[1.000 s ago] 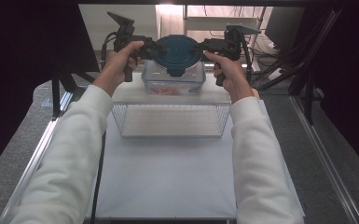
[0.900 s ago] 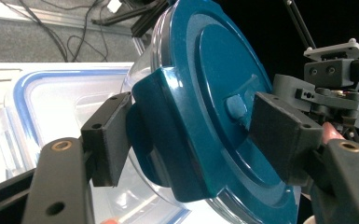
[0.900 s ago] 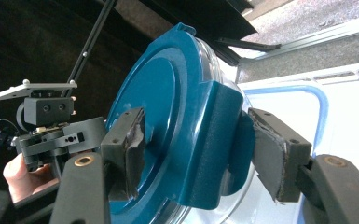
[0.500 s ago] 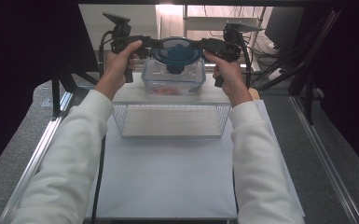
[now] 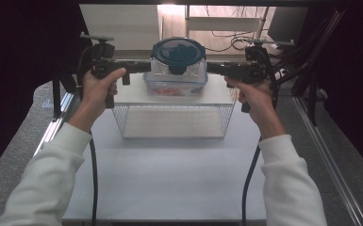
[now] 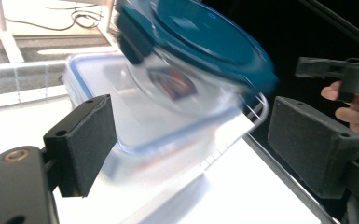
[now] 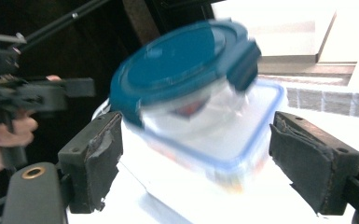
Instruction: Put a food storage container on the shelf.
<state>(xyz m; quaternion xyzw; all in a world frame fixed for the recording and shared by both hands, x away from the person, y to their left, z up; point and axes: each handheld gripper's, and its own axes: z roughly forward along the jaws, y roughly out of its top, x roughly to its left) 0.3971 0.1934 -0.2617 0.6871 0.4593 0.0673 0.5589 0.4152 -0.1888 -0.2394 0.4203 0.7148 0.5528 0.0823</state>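
High view: round tub stacked on box, both grippers let go

High view shows a round clear plastic container with a dark blue clip-lock lid (image 5: 178, 59) sitting on top of a rectangular clear plastic box with a blue-rimmed lid (image 5: 175, 84). The box stands on a white shelf board (image 5: 221, 95) laid over a wire-mesh basket (image 5: 172, 121) at the far end of the white table (image 5: 169, 179).

Grippers: left gripper (image 5: 144, 67) and right gripper (image 5: 212, 68) sit level on either side of the round container, pointing inward at each other. Both sets of jaws have just been opening. In the left gripper view (image 6: 186, 135) and the right gripper view (image 7: 196, 156) the pads stand wide, off the container walls, nothing pressed between them. Neither holds anything.

Risk, as a judgement: the round container rests on a smooth lid and looks slightly off-centre in the gripper views. A jaw pad brushing its wall on the way out could slide it off the box or tip the stack towards the shelf edge. Blur hides exact contact.

Pose: the left hand (image 5: 96, 87) and the right hand (image 5: 254, 96) grip the handles from below, forearms in white sleeves stretched forward, wrists roughly straight, cables trailing down towards the table.
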